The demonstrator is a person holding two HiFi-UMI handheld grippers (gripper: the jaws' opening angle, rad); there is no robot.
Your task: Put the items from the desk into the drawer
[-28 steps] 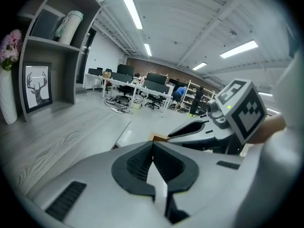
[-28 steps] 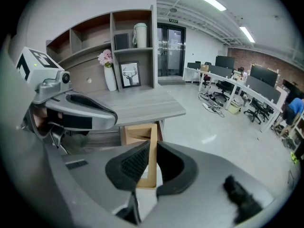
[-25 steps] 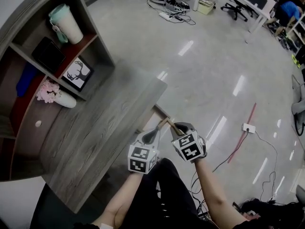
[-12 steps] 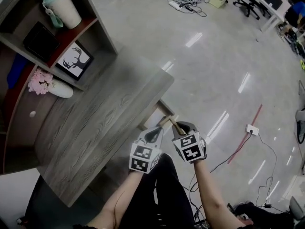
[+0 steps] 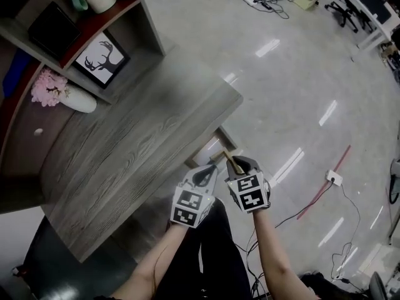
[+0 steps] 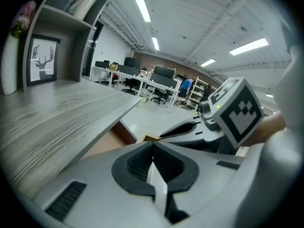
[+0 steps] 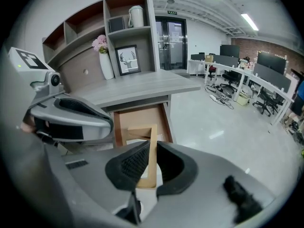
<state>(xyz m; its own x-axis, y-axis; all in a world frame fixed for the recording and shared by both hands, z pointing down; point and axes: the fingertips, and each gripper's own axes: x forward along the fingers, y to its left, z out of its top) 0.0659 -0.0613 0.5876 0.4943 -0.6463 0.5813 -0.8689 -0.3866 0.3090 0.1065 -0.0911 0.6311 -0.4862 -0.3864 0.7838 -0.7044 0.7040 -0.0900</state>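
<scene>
1. Frame: thin light-wood rectangle with an open centre, just by the open brown drawer under the grey wood-grain desk.
2. Right gripper: clamped on 1 frame side, pitched down.
3. Left gripper: jaws together, empty, beside the right.

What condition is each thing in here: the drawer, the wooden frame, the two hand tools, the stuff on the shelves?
Drawer: open, pulled out under the desk top.
Wooden frame: clamped on edge in the right gripper.
Right gripper: shut on the wooden frame.
Left gripper: shut, empty.
Deer picture: standing upright.
Vase: upright, flowers in it.
Cup: upright.
</scene>
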